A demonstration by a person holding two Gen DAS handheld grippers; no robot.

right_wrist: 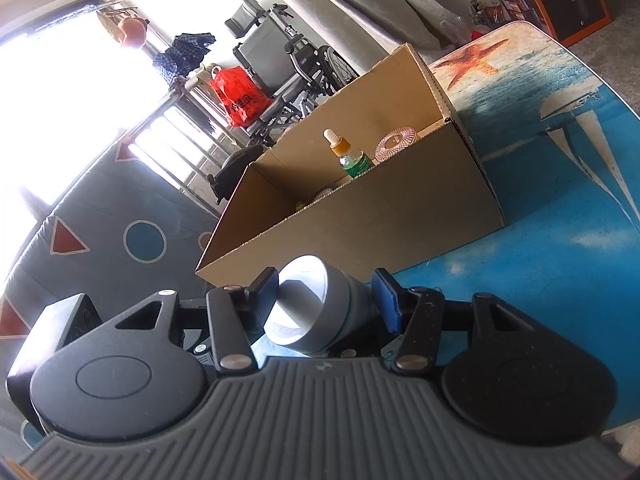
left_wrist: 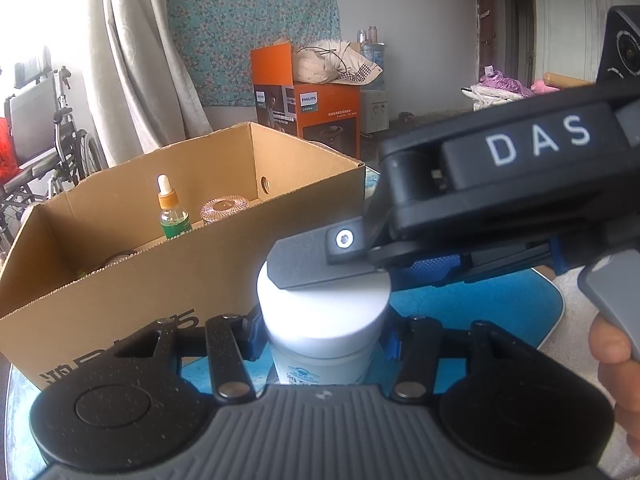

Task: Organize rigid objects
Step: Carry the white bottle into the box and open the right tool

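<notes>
Your left tool (left_wrist: 324, 344) pinches the white-lidded jar (left_wrist: 324, 312) by its body, low at 6 o'clock; your right tool (right_wrist: 326, 300) clamps its lid. The box (left_wrist: 168, 280) waits at 10 o'clock. Twist unevenly and the jar could slip or spill.

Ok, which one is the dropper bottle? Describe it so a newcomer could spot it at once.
Start at the open cardboard box on the blue sea-print table. Inside it, near the middle, the dropper bottle stands upright, with a round ribbed pink glass lid just to its right. Only the bottle has a white rubber bulb, an orange collar and green contents.
</notes>
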